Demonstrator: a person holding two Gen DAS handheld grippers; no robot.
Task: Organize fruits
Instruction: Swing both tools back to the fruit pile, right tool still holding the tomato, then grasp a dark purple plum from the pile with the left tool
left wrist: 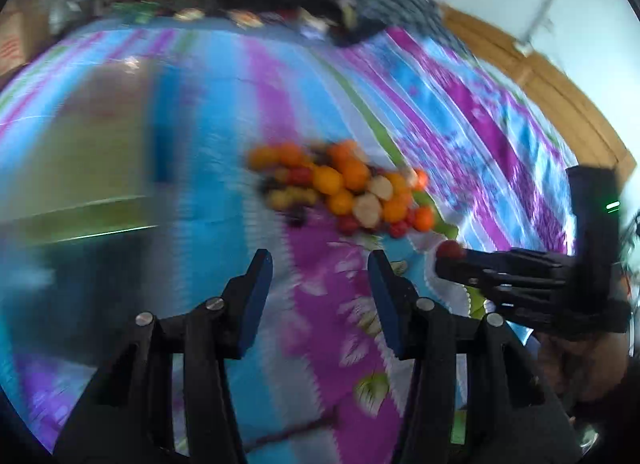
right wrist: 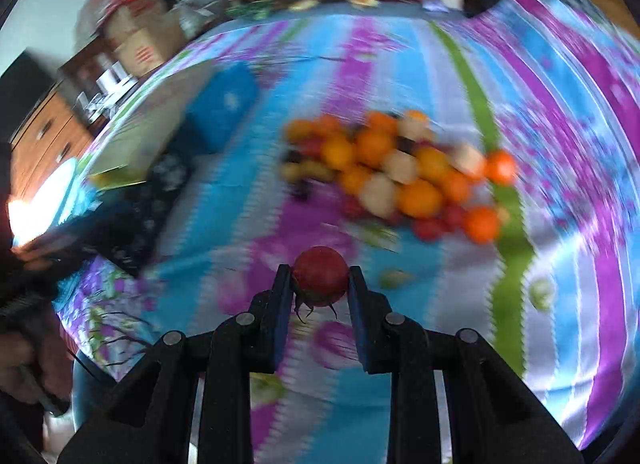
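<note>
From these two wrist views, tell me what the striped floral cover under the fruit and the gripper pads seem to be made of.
The striped blue, purple and green floral cover looks like a thin woven fabric with a satin-like sheen: light streaks glint off it, though blur leaves this open. The blue pads on the black left gripper look like matte foam or rubber: flat colour, no glare, soft edges.

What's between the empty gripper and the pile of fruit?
Nothing but bare cloth. In the left wrist view the left gripper stands open with nothing in it, and only the striped, flowery cloth lies between it and the fruit pile.
</note>
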